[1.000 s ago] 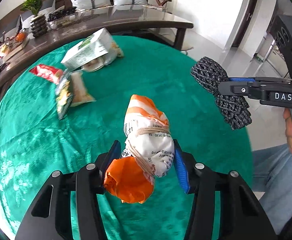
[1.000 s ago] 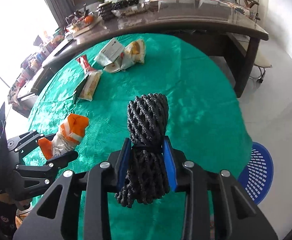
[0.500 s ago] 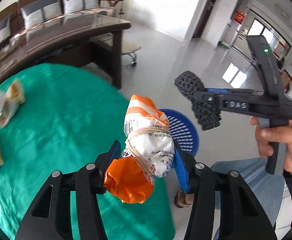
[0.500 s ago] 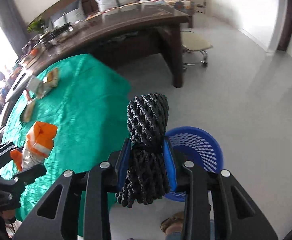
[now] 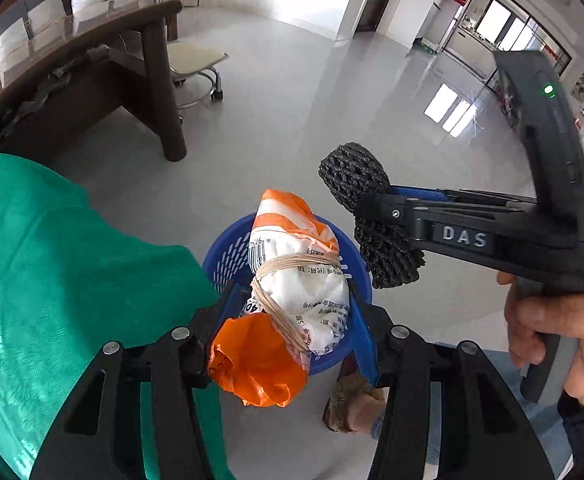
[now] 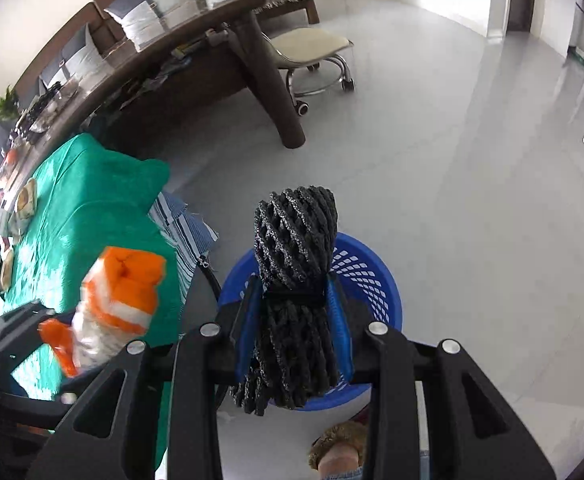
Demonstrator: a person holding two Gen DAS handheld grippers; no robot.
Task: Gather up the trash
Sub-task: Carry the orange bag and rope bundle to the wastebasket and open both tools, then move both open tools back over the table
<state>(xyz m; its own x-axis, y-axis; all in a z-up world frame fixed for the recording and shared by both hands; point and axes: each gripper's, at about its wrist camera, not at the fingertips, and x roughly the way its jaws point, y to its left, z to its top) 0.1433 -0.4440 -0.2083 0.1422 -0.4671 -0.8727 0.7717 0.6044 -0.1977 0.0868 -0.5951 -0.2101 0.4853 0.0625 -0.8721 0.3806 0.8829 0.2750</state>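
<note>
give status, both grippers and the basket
Left gripper shut on bag. Right gripper shut on net. Both above basket. Nothing in the way.

Orange-and-white string-tied bundle (image 5: 296, 296) and black mesh roll (image 6: 296, 320) — both above the blue basket (image 6: 372, 276).

Bright daylight pours in from doorways and windows, laying white glare patches on the glossy grey floor (image 5: 332, 92), while strong fisheye bending darkens the corners and motion blur smears the orange-and-white bundle (image 6: 112, 312) in the right wrist view.
</note>
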